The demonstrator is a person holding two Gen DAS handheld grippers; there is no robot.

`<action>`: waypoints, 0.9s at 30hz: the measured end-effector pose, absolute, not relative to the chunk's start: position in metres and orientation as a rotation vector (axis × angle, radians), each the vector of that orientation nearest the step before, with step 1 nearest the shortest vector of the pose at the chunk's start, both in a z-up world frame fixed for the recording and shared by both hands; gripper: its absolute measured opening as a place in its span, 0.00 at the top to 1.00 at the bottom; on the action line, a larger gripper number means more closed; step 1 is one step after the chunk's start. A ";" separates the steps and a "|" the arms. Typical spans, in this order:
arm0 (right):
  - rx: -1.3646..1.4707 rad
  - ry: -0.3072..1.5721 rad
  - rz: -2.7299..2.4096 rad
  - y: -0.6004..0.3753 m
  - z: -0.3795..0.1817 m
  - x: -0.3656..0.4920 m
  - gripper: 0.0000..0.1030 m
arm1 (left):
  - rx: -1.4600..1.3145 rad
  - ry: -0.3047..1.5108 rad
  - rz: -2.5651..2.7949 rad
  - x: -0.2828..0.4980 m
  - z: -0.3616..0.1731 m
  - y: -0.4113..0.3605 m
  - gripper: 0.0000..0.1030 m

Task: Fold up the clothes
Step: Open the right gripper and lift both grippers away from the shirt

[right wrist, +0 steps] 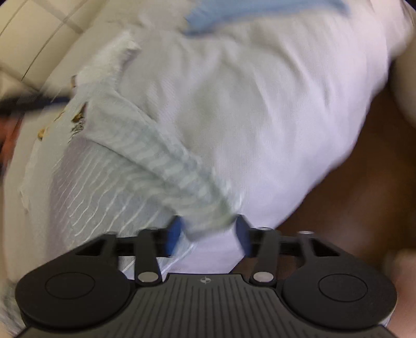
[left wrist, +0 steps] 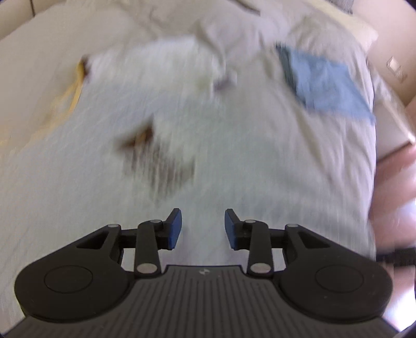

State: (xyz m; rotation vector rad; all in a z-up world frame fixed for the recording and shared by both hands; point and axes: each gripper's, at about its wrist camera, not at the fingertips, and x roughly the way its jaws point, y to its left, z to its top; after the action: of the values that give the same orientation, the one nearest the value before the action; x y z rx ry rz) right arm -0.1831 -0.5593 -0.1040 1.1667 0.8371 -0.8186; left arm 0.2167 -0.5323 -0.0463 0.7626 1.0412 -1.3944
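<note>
A white garment [left wrist: 234, 156] with a blurred brown print [left wrist: 161, 161] lies spread on a beige bed cover [left wrist: 39, 65]. My left gripper [left wrist: 203, 227] hangs above it, open, with nothing between its blue pads. In the right wrist view the same white garment [right wrist: 260, 117] shows a ribbed, pale striped band [right wrist: 166, 156] folded diagonally across it. The end of that band lies between the jaws of my right gripper [right wrist: 210, 235], which stand apart and do not clamp it. Both views are smeared by motion.
A folded blue cloth [left wrist: 327, 83] lies on the bed at the right, and the blue cloth [right wrist: 234, 13] shows again at the top. A brown floor [right wrist: 351, 195] lies past the bed's edge. A dark blurred streak [right wrist: 31, 104] crosses the left side.
</note>
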 end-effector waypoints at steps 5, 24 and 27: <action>1.079 0.846 -0.797 -0.560 -0.114 -0.175 0.49 | 0.827 1.100 -1.287 0.218 -0.056 -0.429 0.69; 0.787 0.860 -0.935 -0.358 -0.037 -0.085 0.40 | 0.705 1.243 -1.283 0.248 -0.075 -0.167 0.63; 0.786 0.865 -0.902 -0.318 -0.023 -0.065 0.38 | 0.574 1.337 -1.266 0.256 -0.078 -0.158 0.63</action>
State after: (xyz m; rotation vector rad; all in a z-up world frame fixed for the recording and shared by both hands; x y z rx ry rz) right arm -0.0646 -0.3178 -0.0226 0.7857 0.8652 -0.9021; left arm 0.2559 -0.1583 -0.0783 0.5742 1.3371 -1.2664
